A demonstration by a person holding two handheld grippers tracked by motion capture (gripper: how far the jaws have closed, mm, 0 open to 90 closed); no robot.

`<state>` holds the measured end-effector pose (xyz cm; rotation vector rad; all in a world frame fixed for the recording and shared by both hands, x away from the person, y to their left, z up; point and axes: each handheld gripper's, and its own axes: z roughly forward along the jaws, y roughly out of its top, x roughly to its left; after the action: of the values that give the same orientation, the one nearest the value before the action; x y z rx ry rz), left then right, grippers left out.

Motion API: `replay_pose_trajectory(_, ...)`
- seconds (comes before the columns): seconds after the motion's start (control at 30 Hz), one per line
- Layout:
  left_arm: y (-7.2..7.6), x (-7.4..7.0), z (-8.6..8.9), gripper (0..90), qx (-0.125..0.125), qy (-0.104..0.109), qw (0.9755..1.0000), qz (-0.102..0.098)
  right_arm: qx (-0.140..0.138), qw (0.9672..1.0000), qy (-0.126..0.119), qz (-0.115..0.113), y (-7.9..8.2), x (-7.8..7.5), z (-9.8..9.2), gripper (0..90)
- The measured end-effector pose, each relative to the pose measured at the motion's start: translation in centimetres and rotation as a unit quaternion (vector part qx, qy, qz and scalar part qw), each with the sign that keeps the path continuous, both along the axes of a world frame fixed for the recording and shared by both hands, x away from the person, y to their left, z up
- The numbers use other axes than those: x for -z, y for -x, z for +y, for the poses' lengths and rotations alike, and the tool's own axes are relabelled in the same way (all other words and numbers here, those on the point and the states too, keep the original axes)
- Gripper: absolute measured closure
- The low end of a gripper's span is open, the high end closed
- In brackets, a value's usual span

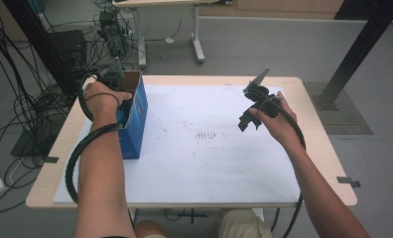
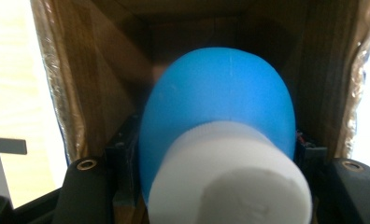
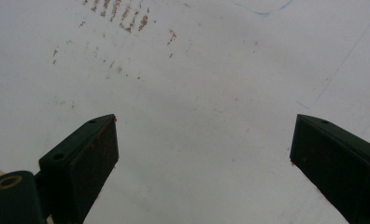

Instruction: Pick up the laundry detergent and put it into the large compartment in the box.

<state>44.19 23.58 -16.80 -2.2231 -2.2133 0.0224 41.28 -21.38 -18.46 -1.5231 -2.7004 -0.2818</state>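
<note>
A blue bottle (image 2: 220, 102) with a white cap (image 2: 230, 182) sits between the jaws of my left gripper (image 2: 216, 154), which is shut on it. The bottle hangs inside a cardboard box whose brown inner walls (image 2: 94, 84) surround it. From the high view the blue box (image 1: 135, 116) stands at the table's left, and the left hand and left gripper (image 1: 117, 87) reach down into its open top. My right gripper (image 1: 247, 120) hovers over the white mat at the right. Its jaws stand wide apart with nothing between them, its pads (image 3: 99, 149) above bare mat.
A white mat (image 1: 194, 148) covers most of the wooden table (image 1: 318, 144); it bears brownish scuff marks (image 1: 204, 135) near the middle. Cables and equipment (image 1: 60, 59) lie on the floor beyond the table's left side. A black frame post (image 1: 358, 49) rises at the far right.
</note>
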Motion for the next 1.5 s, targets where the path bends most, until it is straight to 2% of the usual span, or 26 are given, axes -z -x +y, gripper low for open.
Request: replay_pose_trajectory(1.5,-0.05,0.2,0.15,36.7,0.0,0.002,1.0,-0.006,0.007,1.0,0.002,-0.002,0.22,-0.1,-0.07,8.1)
